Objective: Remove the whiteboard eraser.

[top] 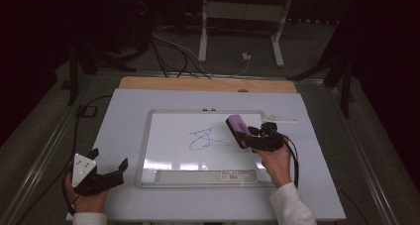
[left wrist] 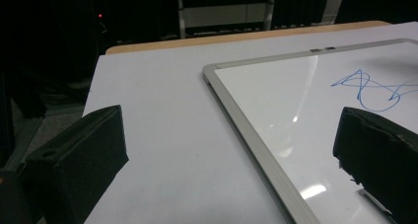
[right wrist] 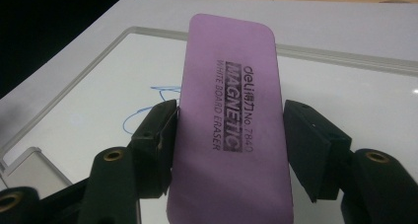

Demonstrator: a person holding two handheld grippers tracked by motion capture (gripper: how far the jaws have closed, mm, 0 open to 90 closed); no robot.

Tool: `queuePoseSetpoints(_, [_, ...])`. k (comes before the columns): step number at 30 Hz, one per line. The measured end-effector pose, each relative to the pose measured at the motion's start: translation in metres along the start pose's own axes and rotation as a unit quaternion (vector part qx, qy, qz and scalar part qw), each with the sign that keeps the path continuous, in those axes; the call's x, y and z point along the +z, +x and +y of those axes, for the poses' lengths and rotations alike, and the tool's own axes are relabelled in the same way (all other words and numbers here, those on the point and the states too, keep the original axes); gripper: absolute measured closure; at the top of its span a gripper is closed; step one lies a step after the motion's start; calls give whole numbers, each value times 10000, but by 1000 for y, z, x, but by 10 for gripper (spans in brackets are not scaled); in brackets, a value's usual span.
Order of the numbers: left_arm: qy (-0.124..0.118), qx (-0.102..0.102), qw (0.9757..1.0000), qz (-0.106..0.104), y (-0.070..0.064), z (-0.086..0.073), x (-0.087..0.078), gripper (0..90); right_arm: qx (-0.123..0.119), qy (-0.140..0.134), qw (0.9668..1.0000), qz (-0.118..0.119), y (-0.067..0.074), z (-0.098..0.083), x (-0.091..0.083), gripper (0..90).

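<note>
A whiteboard (top: 168, 153) in a grey frame lies flat on the white table sheet, with a blue scribble (top: 205, 140) near its middle. My right gripper (top: 246, 137) is over the board's right part, shut on a purple whiteboard eraser (top: 236, 127). The eraser sticks out toward the scribble, just right of it. In the right gripper view the eraser (right wrist: 229, 130) stands lengthwise between both pads (right wrist: 157, 135), with the scribble (right wrist: 143, 115) beyond to the left. My left gripper (top: 109, 158) rests on the sheet left of the board, open, nothing between its fingers. In its own view the board's frame (left wrist: 246, 120) runs between the jaws.
A white pen-like object (top: 280, 118) lies at the board's upper right corner. A tray strip with a label (top: 198, 175) runs along the board's near edge. The wooden table edge (top: 208, 84) shows behind the sheet. Cables and white stand legs (top: 203, 36) are on the floor beyond.
</note>
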State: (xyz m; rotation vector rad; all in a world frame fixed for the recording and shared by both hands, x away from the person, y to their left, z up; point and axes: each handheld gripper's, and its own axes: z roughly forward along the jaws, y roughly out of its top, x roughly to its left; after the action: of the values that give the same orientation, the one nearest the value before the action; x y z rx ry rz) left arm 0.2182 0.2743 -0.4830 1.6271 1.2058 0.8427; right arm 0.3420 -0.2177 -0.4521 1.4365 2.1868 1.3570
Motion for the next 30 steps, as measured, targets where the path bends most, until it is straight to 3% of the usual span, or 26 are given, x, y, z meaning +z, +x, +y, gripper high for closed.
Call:
queuePoseSetpoints(16, [-8, -6, 10000, -7, 1, 0, 0, 7, -212, 115, 9997, -42, 13, 4, 19, 406])
queuePoseSetpoints(30, [-12, -5, 10000, -18, 1, 0, 0, 7, -253, 212, 9994, -59, 19, 0, 31, 406])
